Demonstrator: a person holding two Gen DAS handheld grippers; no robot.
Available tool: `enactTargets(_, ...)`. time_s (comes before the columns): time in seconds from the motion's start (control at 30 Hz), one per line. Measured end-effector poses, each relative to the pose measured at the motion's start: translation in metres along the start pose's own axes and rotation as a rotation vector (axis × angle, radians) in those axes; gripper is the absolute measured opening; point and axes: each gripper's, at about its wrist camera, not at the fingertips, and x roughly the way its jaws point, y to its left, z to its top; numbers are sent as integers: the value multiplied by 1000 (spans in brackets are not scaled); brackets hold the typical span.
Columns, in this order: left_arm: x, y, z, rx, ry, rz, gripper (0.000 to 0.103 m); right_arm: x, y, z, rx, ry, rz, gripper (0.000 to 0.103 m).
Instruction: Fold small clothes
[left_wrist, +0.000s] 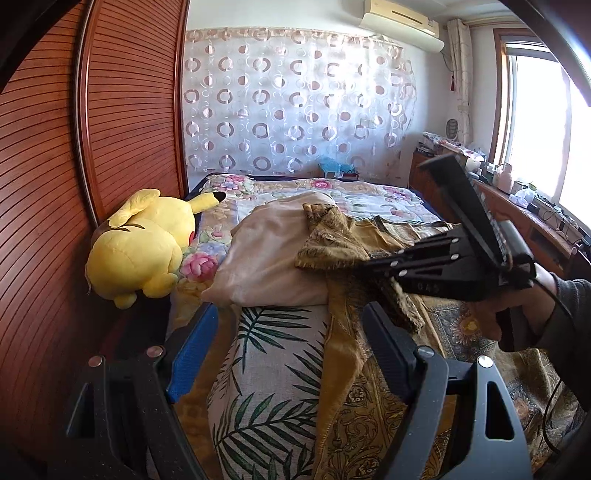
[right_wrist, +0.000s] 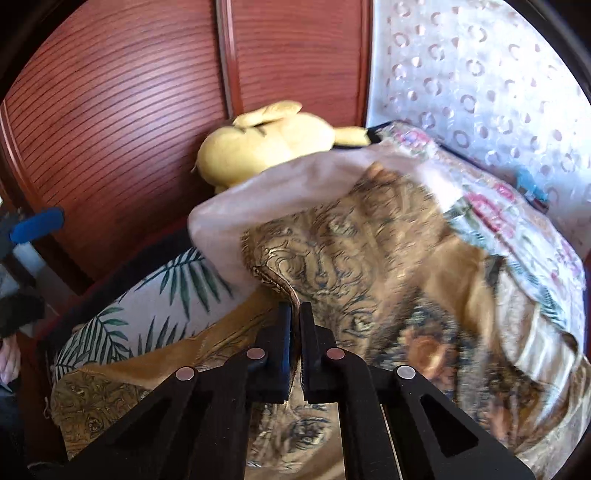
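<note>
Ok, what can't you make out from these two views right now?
- Patterned gold garment: right wrist view is motion-blurred; its outline is unreadable, its lower part cut off by the gripper body.
- Right gripper: how much cloth sits between the shut fingers is hidden.
- Windowsill clutter: left wrist view, too small, washed out by window glare.

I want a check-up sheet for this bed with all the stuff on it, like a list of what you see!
Surface: bed with a flowery quilt, and a leaf-print cushion near the front.
Job's things: gold patterned garment spread over the cushion, one edge lifted; pale pink cloth lying behind it.
Clutter: yellow plush toy at the bed's edge by the wardrobe.
Grippers: left gripper open over the cushion, holding nothing; right gripper shut on the garment's edge.
Cables: black cable hanging from the right gripper's handle.
Surroundings: wooden wardrobe, circle-print curtain, air conditioner, bright window.
</note>
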Motion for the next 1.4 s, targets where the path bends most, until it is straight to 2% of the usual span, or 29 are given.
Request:
enactTargets(0.13,4,-8,0,12,8,-14,81,-14,-22,-7,69,-43,-48,4)
enactTargets(0.3,10,-19,1,23,15,-34,81,-22,-51,-22,154,-42,-115,4)
enactTargets(0.4,14,-25,1,28,21,-44,81,-26,-55,-27,180,-37,-155,21)
enactTargets(0.53,19,-33,2,37,32,-53,81,-34,-55,-28,204,-44,-166,29)
enactTargets(0.7,23,-49,2,48,41,-73,81,-65,-50,-50,196,-63,-184,29)
enactTargets(0.83,30,-64,3,63,53,-92,81,-97,-55,-79,210,-66,-224,29)
enactTargets(0.97,38,-82,4,74,62,-118,81,-128,-71,-108,250,-82,-304,31)
enactTargets(1.0,41,-88,5,79,64,-124,81,-137,-76,-113,264,-90,-320,34)
enactTargets(1.07,45,-98,8,87,63,-133,81,-155,-84,-124,297,-115,-336,48)
enactTargets(1.13,48,-108,12,97,62,-145,81,-170,-87,-134,325,-130,-348,52)
enactTargets(1.4,59,-140,24,142,69,-185,81,-210,-105,-190,436,-116,-446,52)
